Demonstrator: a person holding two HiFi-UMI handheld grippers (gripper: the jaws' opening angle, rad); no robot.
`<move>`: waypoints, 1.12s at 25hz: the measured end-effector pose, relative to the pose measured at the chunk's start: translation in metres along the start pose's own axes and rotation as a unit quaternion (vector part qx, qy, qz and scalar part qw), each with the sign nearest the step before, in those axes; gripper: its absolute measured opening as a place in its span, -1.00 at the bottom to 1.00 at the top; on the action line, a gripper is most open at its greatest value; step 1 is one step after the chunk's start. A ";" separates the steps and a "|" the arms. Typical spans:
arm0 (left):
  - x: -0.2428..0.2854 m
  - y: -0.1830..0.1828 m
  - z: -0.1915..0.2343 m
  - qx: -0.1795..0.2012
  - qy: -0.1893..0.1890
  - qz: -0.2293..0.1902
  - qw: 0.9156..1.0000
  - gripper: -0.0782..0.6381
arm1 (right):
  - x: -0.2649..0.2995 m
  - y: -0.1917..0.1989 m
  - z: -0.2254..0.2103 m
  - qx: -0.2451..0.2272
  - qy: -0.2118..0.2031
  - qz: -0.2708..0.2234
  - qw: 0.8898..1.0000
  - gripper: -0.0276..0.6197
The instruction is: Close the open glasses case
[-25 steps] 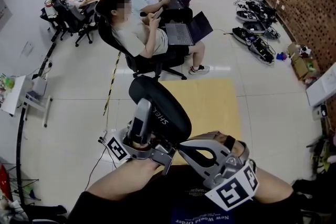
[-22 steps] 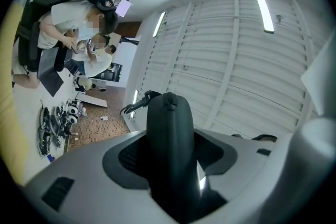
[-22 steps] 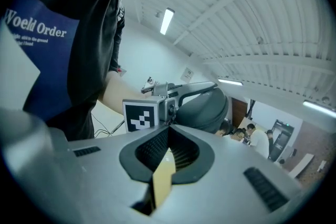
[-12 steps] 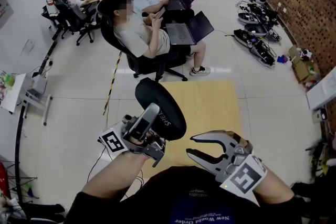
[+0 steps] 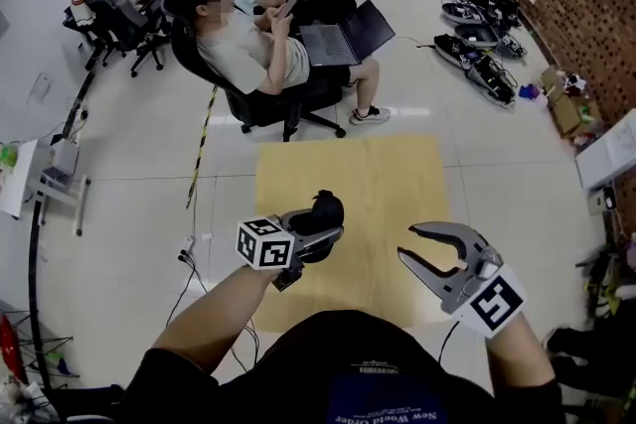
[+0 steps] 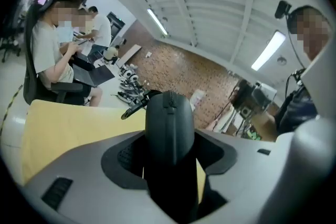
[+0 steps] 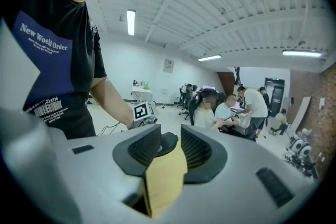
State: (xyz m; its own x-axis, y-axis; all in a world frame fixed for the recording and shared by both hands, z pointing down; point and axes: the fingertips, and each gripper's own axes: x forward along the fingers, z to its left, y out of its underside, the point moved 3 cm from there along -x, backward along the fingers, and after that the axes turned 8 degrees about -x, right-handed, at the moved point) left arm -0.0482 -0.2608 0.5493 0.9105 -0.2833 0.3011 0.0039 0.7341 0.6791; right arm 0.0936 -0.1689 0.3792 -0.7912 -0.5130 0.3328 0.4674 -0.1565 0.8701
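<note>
The black glasses case (image 5: 323, 211) is closed, and its zip seam shows along the top in the left gripper view. My left gripper (image 5: 333, 231) is shut on the glasses case (image 6: 169, 128), holding it low over the yellow mat (image 5: 348, 194). My right gripper (image 5: 407, 244) is to the right of the case and apart from it. Its jaws have just been opening and nothing is between them. Through the gap of the right gripper (image 7: 169, 150) I see the case (image 7: 168, 142) and the left gripper's marker cube (image 7: 142, 112).
A person sits in an office chair (image 5: 248, 55) with a laptop beyond the mat. Gear lies along the brick wall (image 5: 477, 55) at the right. A white table (image 5: 20, 179) stands at the left, and cables (image 5: 194, 243) run across the floor.
The left gripper has dropped well down with the case and rolled. The right gripper has come away from the case, opened and moved to the right.
</note>
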 end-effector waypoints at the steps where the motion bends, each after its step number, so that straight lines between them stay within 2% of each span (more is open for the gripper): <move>1: 0.012 0.013 0.010 0.006 -0.011 0.026 1.000 -0.06 | -0.001 0.008 -0.001 0.006 0.002 0.006 1.000 -0.63; 5: 0.055 0.049 0.031 0.003 -0.021 0.095 0.995 -0.06 | -0.007 0.041 0.003 0.032 0.003 0.031 0.999 -0.63; 8: 0.078 0.053 0.027 -0.013 0.006 0.098 0.995 -0.06 | -0.011 0.056 0.003 0.053 0.009 0.028 0.998 -0.63; 13: 0.086 0.025 -0.017 -0.028 0.084 0.043 0.995 -0.06 | -0.022 0.063 -0.004 0.065 0.022 0.018 0.997 -0.63; 16: 0.071 0.004 -0.049 -0.022 0.126 0.005 0.992 -0.06 | -0.029 0.056 -0.009 0.063 0.028 0.006 0.998 -0.63; 19: 0.050 -0.022 -0.071 -0.026 0.151 -0.042 0.987 -0.06 | -0.033 0.050 -0.017 0.078 0.035 -0.014 0.996 -0.63; 23: 0.007 -0.050 -0.091 -0.040 0.155 -0.105 0.981 -0.06 | -0.034 0.037 -0.022 0.085 0.026 -0.037 0.995 -0.63; 28: -0.048 -0.056 -0.106 -0.022 0.140 -0.147 0.979 -0.06 | -0.021 0.015 -0.024 0.128 0.020 -0.082 0.988 -0.63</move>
State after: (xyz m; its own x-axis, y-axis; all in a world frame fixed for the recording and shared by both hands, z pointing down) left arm -0.0482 -0.2227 0.4263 0.9451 -0.3106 -0.1013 0.2941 0.6741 0.6776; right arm 0.1265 -0.1808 0.3769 -0.8291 -0.5325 0.1702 0.2157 -0.0239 0.9762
